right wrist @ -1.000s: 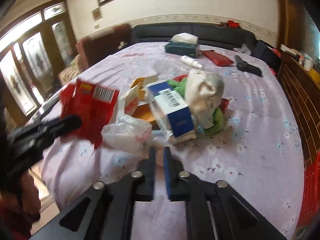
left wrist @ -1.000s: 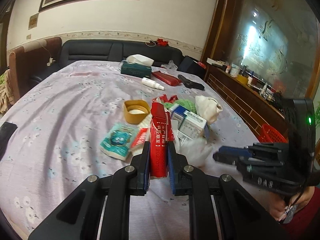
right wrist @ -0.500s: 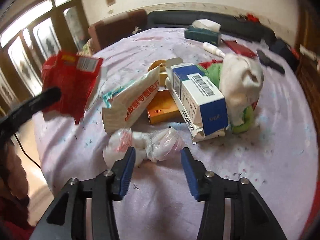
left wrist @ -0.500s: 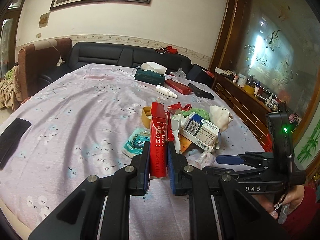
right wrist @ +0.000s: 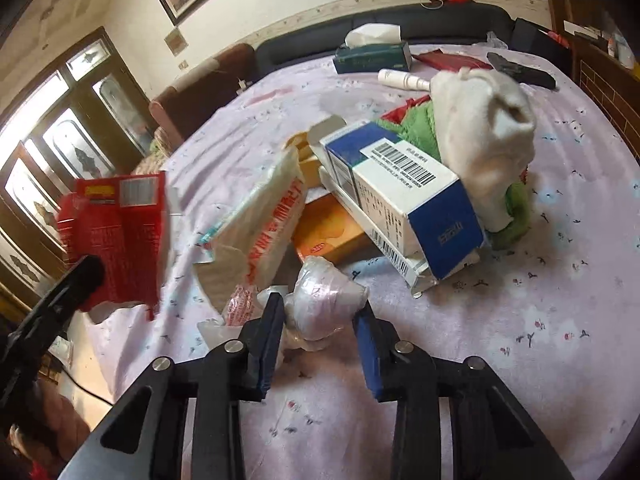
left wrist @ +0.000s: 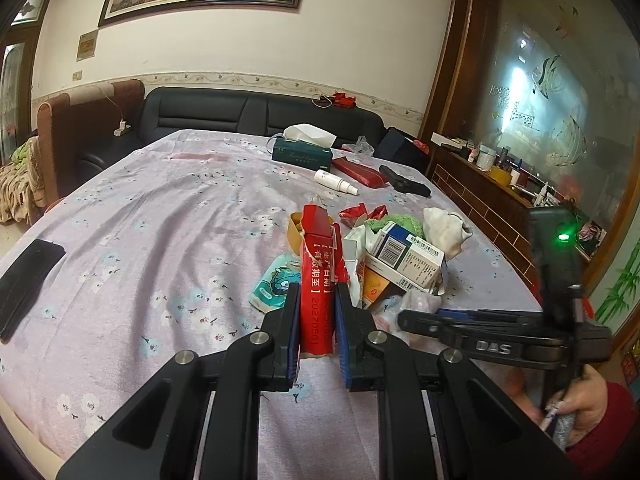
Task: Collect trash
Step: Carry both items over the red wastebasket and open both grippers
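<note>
My left hand-held gripper [left wrist: 317,312] is clamped on a flattened red packet [left wrist: 318,272], which stands upright between the blue pads, its lower end at the fingertips and its torn top rising over the trash pile. In the right wrist view that same packet hangs at the far left, lifted off the cloth. My right hand-held gripper [right wrist: 320,320] is level and low over the desk [right wrist: 520,320], its fingers apart on either side of a crumpled clear plastic bag [right wrist: 324,300]; the left pad touches the bag, while the right pad sits just beside it, and I cannot tell whether it touches. From the left wrist view I see the right tool reaching in sideways from the right, gripped by a hand in a red sleeve [left wrist: 580,412].

Just beyond the bag lie a white wrapper with red print [right wrist: 260,232], an orange carton [right wrist: 332,236] and a blue-and-white box [right wrist: 404,196], with a white cloth [right wrist: 484,128] leaning behind the box.

Compared with half a second ago, the right fingers have narrowed and moved forward, so the bag now sits between them rather than ahead. The left grip on the packet is unchanged.
</note>
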The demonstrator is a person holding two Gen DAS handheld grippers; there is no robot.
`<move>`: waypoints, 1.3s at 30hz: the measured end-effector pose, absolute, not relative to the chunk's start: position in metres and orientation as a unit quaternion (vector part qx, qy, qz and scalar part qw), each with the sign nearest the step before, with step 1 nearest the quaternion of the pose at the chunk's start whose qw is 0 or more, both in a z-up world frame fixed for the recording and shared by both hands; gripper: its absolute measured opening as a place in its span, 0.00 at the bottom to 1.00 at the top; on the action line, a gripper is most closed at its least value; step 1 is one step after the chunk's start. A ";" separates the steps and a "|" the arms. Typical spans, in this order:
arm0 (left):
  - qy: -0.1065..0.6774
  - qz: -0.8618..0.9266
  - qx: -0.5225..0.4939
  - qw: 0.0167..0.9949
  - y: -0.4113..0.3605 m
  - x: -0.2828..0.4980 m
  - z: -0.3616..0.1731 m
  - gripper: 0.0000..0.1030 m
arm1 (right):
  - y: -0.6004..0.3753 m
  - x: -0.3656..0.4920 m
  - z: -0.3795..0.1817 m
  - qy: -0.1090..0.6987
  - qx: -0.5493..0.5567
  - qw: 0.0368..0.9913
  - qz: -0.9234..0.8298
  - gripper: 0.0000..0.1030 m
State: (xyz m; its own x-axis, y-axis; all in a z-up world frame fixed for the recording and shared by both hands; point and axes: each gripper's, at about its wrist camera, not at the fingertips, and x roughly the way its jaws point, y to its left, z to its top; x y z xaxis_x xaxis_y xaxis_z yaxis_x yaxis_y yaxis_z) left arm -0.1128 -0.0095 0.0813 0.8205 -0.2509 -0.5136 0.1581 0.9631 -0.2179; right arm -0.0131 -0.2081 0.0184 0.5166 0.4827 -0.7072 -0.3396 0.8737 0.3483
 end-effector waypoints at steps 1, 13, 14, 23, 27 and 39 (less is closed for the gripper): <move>0.280 -0.109 -0.082 0.950 -0.011 -0.112 0.082 0.14 | -0.211 -0.018 0.021 0.426 0.084 0.869 0.238 0.27; 0.291 -0.210 -0.045 0.932 -0.095 -0.105 0.095 0.14 | -0.316 -0.082 0.066 0.340 0.106 0.923 0.146 0.28; 0.293 -0.226 -0.040 0.928 -0.109 -0.104 0.097 0.14 | -0.332 -0.089 0.071 0.332 0.108 0.929 0.127 0.28; 0.297 -0.346 -0.005 0.890 -0.239 -0.096 0.116 0.14 | -0.477 -0.155 0.111 0.256 0.134 0.956 -0.055 0.28; 0.302 -0.392 0.003 0.869 -0.305 -0.089 0.122 0.15 | -0.536 -0.171 0.119 0.241 0.162 0.950 -0.117 0.28; 0.347 -0.448 0.020 0.823 -0.467 -0.055 0.097 0.16 | -0.635 -0.152 0.111 0.255 0.161 0.928 -0.220 0.31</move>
